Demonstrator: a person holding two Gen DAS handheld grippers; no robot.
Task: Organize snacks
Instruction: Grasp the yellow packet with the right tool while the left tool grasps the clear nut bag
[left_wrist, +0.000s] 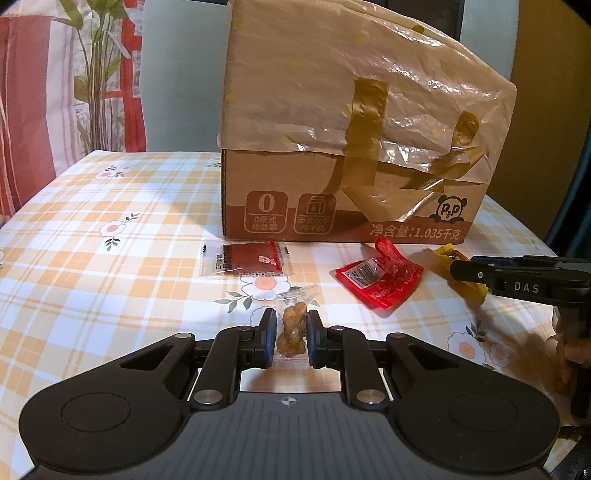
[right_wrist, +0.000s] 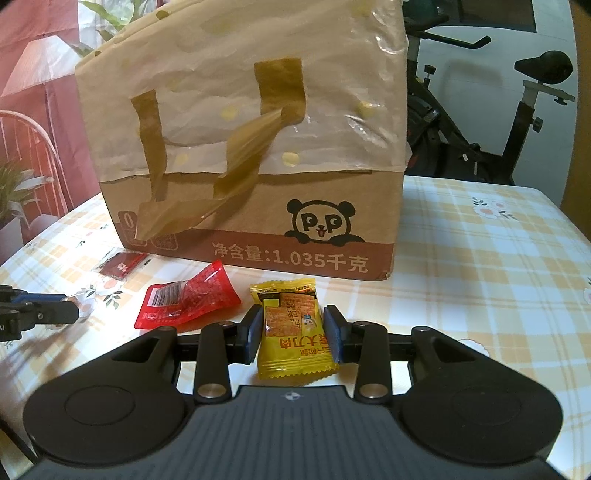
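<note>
Crinkly yellow packet (right_wrist: 295, 332); lumpy clear-wrapped snack (left_wrist: 291, 330); cardboard box (left_wrist: 354, 147).

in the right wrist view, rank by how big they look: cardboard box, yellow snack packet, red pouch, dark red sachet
1. cardboard box
2. and 3. red pouch and yellow snack packet: look alike, and the packet is nearer the camera, so unranked
4. dark red sachet, though farther away

Cardboard box (right_wrist: 258, 206): panda logo w/ "P P", brown band reads "净含量:1.035千克", plus a "0" icon w/ "0反式脂肪酸" at its left end. Right gripper (left_wrist: 465, 273) body: "DAS". Yellow snack packet (right_wrist: 293, 332): Chinese chars, upside down, not legible. Red packet (right_wrist: 188, 302): barcode only.
</note>
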